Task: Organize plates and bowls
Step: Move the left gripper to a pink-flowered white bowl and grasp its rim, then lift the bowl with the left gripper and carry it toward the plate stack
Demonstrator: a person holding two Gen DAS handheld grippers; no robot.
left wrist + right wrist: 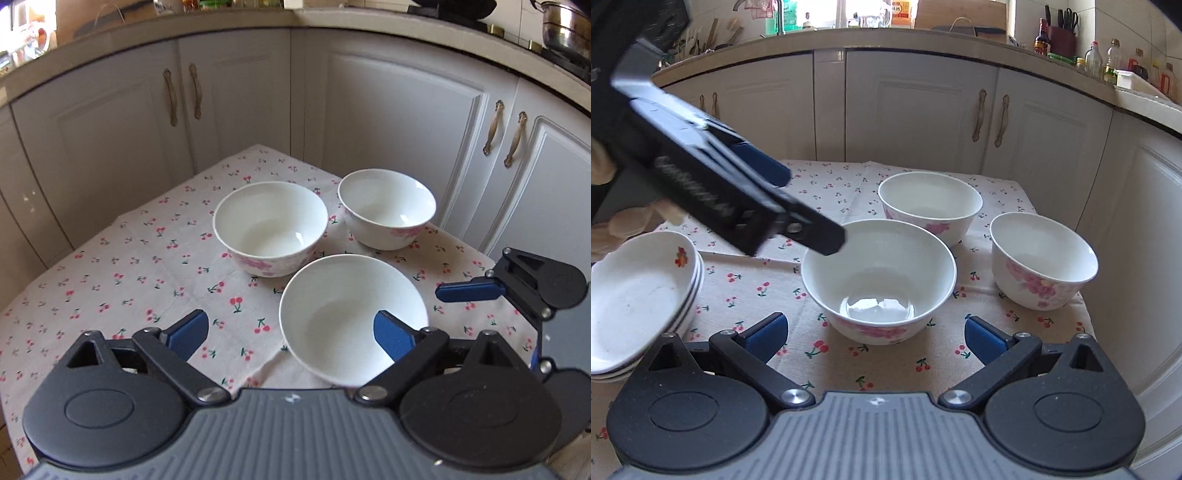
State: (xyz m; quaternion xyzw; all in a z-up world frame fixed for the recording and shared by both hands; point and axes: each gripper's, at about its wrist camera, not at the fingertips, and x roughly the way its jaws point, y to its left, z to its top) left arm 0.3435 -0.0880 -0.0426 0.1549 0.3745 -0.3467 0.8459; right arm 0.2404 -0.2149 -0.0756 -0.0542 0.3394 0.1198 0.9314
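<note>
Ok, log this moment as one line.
left gripper: open, empty | right gripper: open, empty | bowls: three, unstacked | plates: stacked | cloth: underneath

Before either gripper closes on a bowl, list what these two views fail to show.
- Stack of plates: cut by the right wrist view's left edge; absent from the left wrist view.
- Nearest bowl: near rim hidden behind the left gripper in its own view.
- Right gripper: its body hides the tablecloth below it.
</note>
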